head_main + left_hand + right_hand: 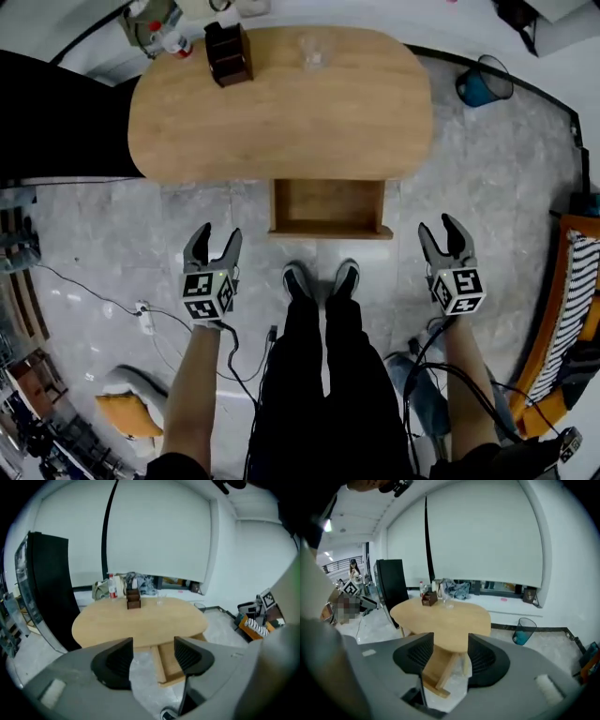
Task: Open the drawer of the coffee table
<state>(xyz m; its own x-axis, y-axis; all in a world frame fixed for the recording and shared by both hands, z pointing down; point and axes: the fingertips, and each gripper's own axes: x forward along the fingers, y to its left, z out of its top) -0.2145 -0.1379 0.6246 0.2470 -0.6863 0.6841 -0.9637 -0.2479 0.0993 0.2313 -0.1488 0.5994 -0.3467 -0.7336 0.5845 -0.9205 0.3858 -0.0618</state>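
The oval wooden coffee table (281, 103) stands ahead of me, and its drawer (330, 230) is pulled out from the near edge with nothing visible inside. My left gripper (214, 239) hangs over the floor to the left of the drawer, jaws open and empty. To the drawer's right, my right gripper (443, 230) is also open and empty. The left gripper view looks past the left gripper (153, 660) at the table (140, 618) and the drawer (171, 663). In the right gripper view, the right gripper (451, 658) frames the table (440, 616) and the drawer (440, 667) beneath it.
A dark wooden box (228, 53) and a clear glass (311, 53) stand on the far side of the tabletop. A blue bin (483, 82) sits at the far right, a striped chair (572, 309) at the right edge. My shoes (321, 278) are just before the drawer. Cables and a power strip (145, 317) lie on the floor at left.
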